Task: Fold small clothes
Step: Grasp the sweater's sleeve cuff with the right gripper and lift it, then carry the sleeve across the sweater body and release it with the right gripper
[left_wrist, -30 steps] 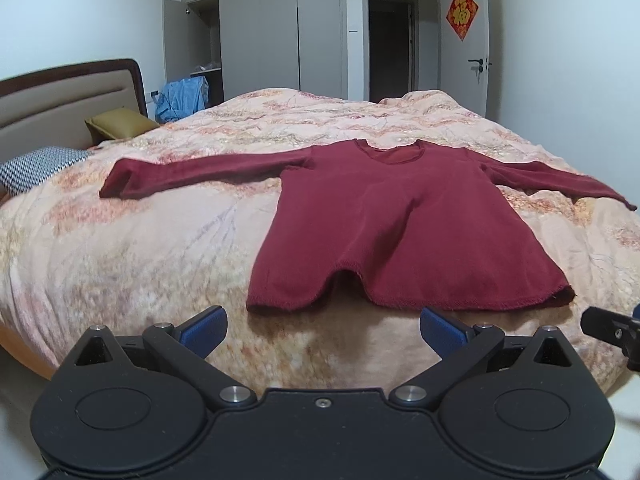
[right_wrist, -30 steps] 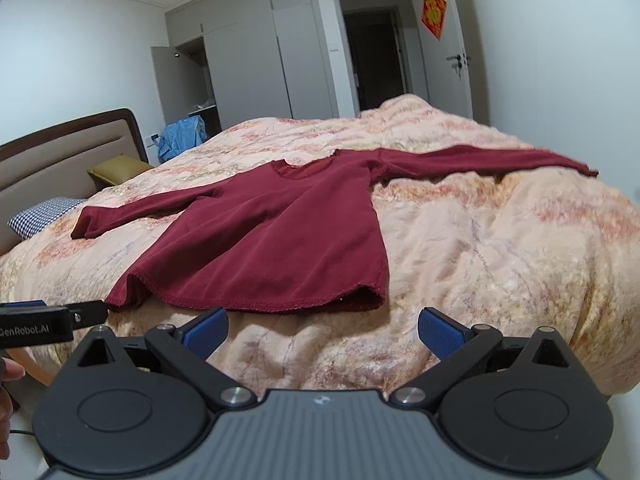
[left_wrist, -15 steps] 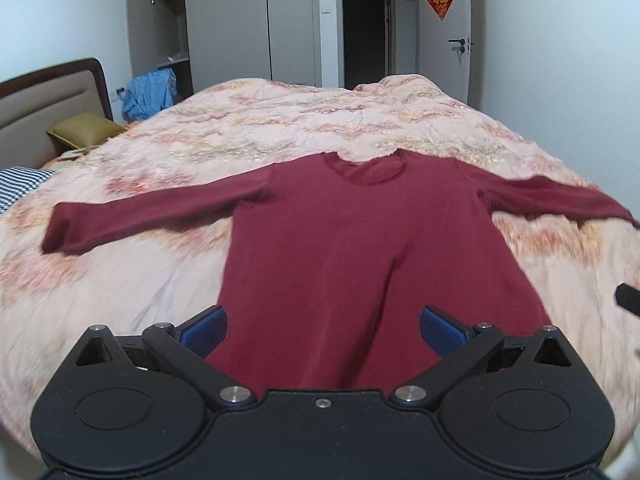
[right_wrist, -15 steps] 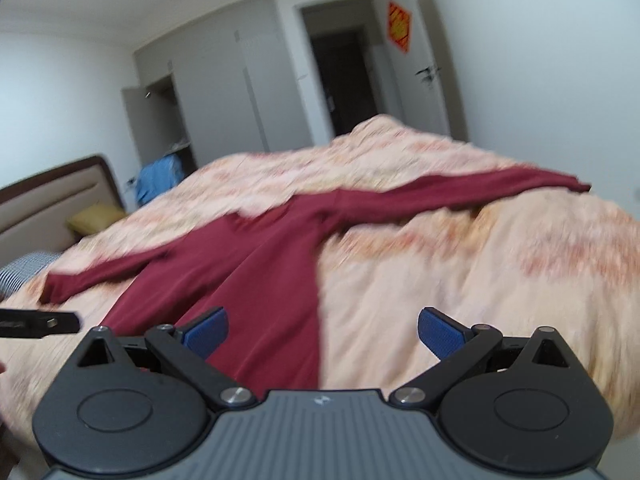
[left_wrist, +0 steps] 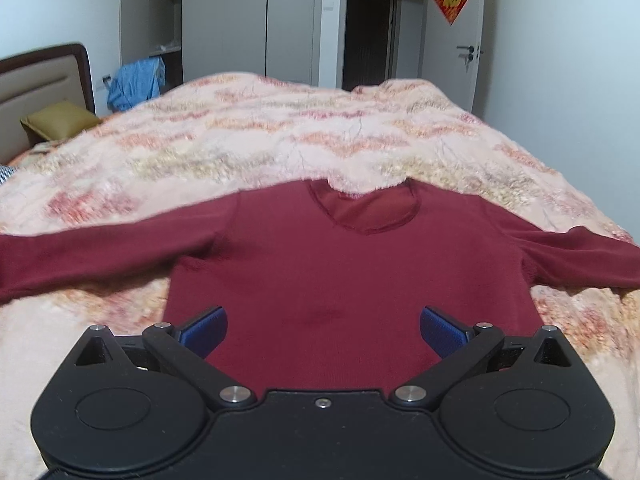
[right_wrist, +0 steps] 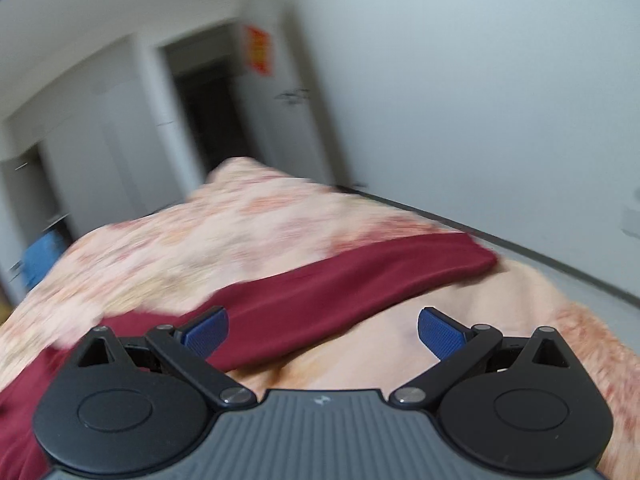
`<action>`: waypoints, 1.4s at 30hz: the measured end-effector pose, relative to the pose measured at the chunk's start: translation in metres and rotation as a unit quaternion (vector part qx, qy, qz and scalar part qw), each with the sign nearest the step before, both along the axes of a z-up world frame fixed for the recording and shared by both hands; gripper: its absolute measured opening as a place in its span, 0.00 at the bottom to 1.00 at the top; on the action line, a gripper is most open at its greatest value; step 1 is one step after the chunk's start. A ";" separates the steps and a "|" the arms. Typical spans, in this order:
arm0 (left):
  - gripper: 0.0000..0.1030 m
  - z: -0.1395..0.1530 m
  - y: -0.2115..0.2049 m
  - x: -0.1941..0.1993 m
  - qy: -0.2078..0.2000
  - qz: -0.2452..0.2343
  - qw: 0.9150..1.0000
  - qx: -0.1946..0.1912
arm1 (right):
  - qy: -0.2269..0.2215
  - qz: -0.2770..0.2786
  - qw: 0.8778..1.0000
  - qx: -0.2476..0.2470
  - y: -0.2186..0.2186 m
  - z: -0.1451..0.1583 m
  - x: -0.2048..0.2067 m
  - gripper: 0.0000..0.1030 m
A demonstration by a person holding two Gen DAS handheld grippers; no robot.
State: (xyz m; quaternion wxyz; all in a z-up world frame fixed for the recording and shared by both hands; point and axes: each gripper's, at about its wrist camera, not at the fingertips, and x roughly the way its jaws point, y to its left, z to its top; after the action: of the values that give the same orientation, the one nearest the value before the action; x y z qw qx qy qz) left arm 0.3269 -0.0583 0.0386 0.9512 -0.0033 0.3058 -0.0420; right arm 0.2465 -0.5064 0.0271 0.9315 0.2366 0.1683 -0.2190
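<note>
A dark red long-sleeved top [left_wrist: 328, 264] lies flat on the bed, front up, neckline [left_wrist: 366, 208] away from me, both sleeves spread out sideways. My left gripper [left_wrist: 323, 330] is open and empty, hovering over the middle of the top's body. My right gripper [right_wrist: 323, 330] is open and empty above the top's right sleeve [right_wrist: 352, 280], which runs from lower left to its cuff [right_wrist: 476, 256] at upper right. The right wrist view is motion-blurred.
The bed carries a pink and orange patterned blanket [left_wrist: 304, 132]. An olive pillow [left_wrist: 60, 122] and the headboard [left_wrist: 44, 80] are at far left. Blue clothing [left_wrist: 136, 86] hangs by the wardrobe. The bed edge and floor [right_wrist: 580, 264] lie right of the sleeve.
Both grippers moved forward over the bed. The left went from the hem to above the top's body. The right swung right, toward the right sleeve. Both stayed open.
</note>
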 end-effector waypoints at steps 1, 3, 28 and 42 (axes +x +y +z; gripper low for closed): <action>0.99 -0.006 0.001 0.005 0.006 0.001 1.000 -0.004 | 0.000 -0.018 1.000 0.011 -0.013 -0.005 0.004 1.00; 0.99 -0.015 0.002 0.012 0.016 0.005 1.000 -0.013 | -0.005 -0.055 0.998 0.040 -0.038 -0.014 0.011 1.00; 0.99 0.024 0.055 0.027 -0.005 0.061 0.997 -0.050 | -0.079 0.061 0.970 -0.221 0.066 0.069 0.117 0.06; 0.99 0.028 0.137 0.012 -0.032 0.130 0.987 -0.084 | -0.082 0.373 0.830 -0.406 0.382 0.068 0.152 0.06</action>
State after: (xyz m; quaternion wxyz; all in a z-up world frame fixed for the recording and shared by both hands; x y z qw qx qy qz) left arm 0.3388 0.0792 0.0671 0.9540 -0.1217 0.2679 0.0565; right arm 0.3986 -0.1247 0.0946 0.9649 -0.2265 0.0626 0.1170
